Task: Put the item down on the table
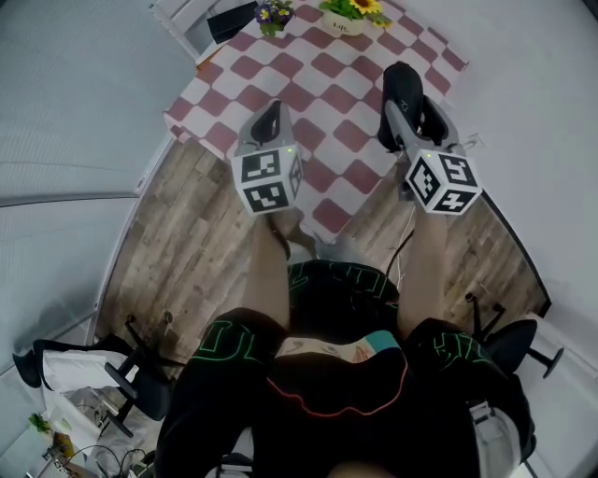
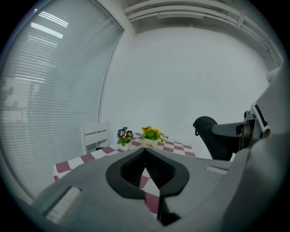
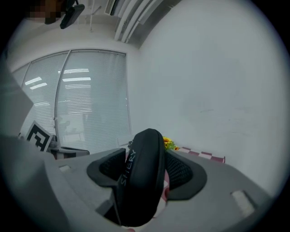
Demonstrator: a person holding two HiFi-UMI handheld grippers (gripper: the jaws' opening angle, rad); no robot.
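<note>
- The right gripper (image 3: 144, 158) has its jaws pinching a black oval case (image 3: 139, 181). The case stands on edge between the ribbed pads, with pale lettering running along its rim.
- In the head view the right gripper (image 1: 409, 117) sits right of centre in the upper half of the frame. The black oval case (image 1: 399, 91) sticks out past its tips, over the right part of the table (image 1: 322, 103).
- From the left gripper view the black oval case (image 2: 211, 136) shows at mid-right, raised clear of the table (image 2: 97, 156) and not resting on it.
- The left gripper (image 2: 145, 152) has its jaws pressed together, tips meeting at a point with nothing between them.
- In the head view the left gripper (image 1: 271, 117) is just left of centre, over the near left part of the red-and-white checkered cloth. It is well apart from the right gripper.
- At the far end of the table, along the top edge of the head view, stand a small pot of purple flowers (image 1: 273, 13) and a white pot of sunflowers (image 1: 349, 13), near each other.
- The same purple flowers (image 2: 123, 135) and sunflowers (image 2: 152, 134) show in the left gripper view just above the closed tips.
- A white slatted chair (image 2: 94, 135) stands at the table's left side, against the blinds.
- The wood-plank floor (image 1: 192, 243) shows at the left of the head view. A black office chair (image 1: 140, 378) is at lower left.
</note>
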